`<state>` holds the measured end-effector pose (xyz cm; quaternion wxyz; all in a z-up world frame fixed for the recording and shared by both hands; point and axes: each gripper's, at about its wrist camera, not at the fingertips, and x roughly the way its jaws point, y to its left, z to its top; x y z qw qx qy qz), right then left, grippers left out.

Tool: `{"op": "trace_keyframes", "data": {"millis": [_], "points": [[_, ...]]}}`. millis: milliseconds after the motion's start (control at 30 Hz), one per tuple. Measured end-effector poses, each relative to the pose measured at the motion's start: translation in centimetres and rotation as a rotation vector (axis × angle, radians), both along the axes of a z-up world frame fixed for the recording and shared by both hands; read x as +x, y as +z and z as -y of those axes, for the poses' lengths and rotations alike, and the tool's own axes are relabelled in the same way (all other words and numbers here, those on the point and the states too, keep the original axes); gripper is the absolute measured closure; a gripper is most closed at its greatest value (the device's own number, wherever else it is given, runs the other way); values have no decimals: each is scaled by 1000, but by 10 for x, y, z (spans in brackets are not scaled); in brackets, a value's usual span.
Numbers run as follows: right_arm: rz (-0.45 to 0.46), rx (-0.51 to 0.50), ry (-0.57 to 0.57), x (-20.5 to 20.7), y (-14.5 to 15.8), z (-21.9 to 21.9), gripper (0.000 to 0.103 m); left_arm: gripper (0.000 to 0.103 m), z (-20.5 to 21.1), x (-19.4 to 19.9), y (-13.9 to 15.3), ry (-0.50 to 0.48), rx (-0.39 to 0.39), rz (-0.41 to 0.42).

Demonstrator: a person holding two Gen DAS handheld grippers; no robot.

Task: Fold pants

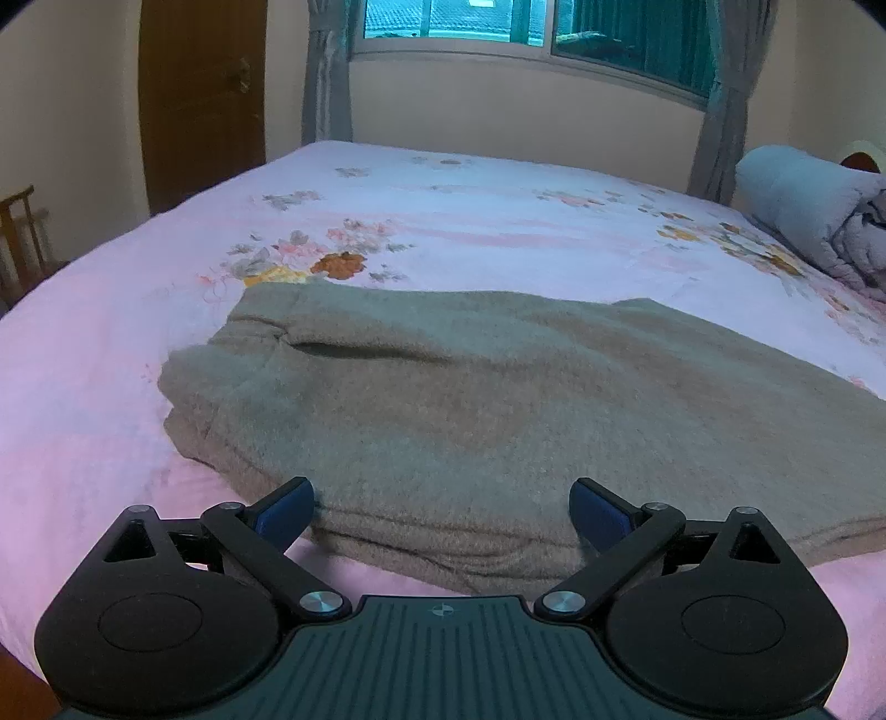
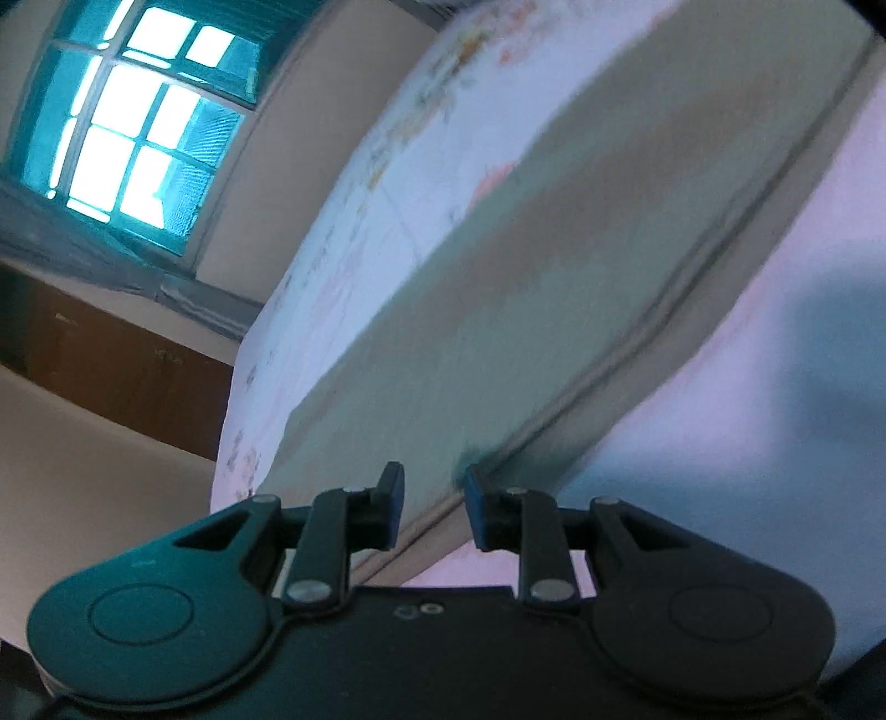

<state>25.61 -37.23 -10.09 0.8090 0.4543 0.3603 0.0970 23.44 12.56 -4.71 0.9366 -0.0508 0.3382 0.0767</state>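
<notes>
Looking along the left wrist view: thick grey-beige fleece pants (image 1: 498, 399) lying on the near half of a pink floral bedsheet (image 1: 83, 343), already doubled into a long flat stack with several layers showing at the near edge and a folded-over end bunched at the left. Left gripper (image 1: 443, 512) hovering just short of that near edge, blue-padded fingers (image 1: 285, 512) spread wide to either side of it, holding nothing. Beyond, a rolled pale-blue quilt (image 1: 803, 199) at the far right of the bed, well apart from the pants, under a window (image 1: 526, 27) with grey curtains. Judging by the nap and the rounded, sagging edges: soft, bulky, limp cloth, fairly light, grippy rather than slick, nothing to break; likely to droop and slide out of register if lifted by one layer only. Best hold, probably, a deep pinch through all layers at a corner of the stacked edge. Turning to the right wrist view, tilted and blurred: the same pants (image 2: 554, 266) running diagonally, layered hem edge passing between the pads of the right gripper (image 2: 432, 498). Fingers (image 2: 390, 498) apart with a clear gap, not clamped, fabric edge sitting in the opening; contact with the pads impossible to tell through the blur.
</notes>
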Motion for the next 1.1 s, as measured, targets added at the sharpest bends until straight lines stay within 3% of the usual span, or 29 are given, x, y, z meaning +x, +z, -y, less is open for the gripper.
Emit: {"op": "trace_keyframes", "data": {"millis": [100,400,500,533,667,733,800,900,1000,1100], "points": [[-54,38,-22,3,-9,-1,86,5,-1,-2,0,2,-5,1],[-94,144,-65,-5,-26,2,88,5,2,2,-8,26,-17,-13],[-97,119,-66,-6,-25,-2,102,5,0,5,-10,17,-17,-23],[-87,95,-64,-9,-21,-3,103,5,-1,5,-10,15,-19,-24],[4,53,-45,-23,-1,-8,103,5,-2,4,-9,9,-11,-19],[-25,-17,-36,-25,-6,-8,103,5,-1,4,-9,9,-9,-20],[-110,32,-51,-23,-30,-2,103,5,0,4,-8,8,-5,-23],[-105,52,-59,-28,-28,3,103,5,1,2,-3,8,12,-18],[-56,13,-87,-43,-9,13,89,5,1,-1,-1,15,14,-14],[-23,22,-160,-61,2,42,89,5,4,-2,-2,19,13,-9]]}}
